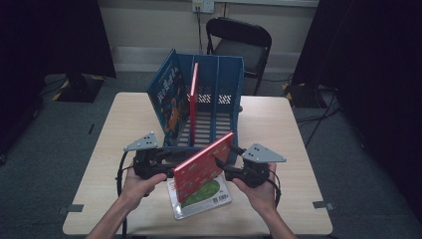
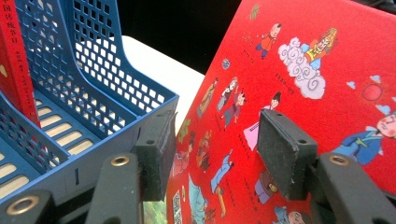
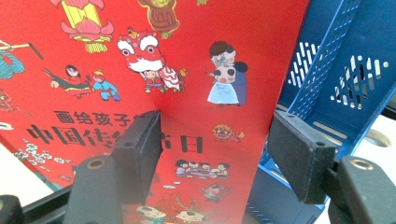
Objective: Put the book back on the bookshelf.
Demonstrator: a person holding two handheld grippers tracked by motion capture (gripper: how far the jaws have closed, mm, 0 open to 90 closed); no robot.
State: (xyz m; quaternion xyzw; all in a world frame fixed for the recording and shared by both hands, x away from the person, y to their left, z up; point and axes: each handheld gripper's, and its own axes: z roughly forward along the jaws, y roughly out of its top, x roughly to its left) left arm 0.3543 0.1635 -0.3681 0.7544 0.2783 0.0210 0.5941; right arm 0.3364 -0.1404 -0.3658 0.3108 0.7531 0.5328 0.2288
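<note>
Left claw [image 1: 166, 167] w/ grey three-cornered plate, sitting lower left of centre in the high view, jaws spreading wide beside the back cover of the thin red picture book [image 1: 204, 167]. That book is standing tilted at lower centre, above a green-covered book [image 1: 206, 195] lying flat on the pale wooden table [image 1: 278, 124]. Blue plastic slotted file rack [image 1: 219, 97] is standing at upper centre, w/ a blue picture book [image 1: 166, 97] and a red-spined book [image 1: 193, 99] upright inside. Right claw [image 1: 225, 168], lower right of centre, is also gaping; can't tell if either claw is touching the book.
</note>
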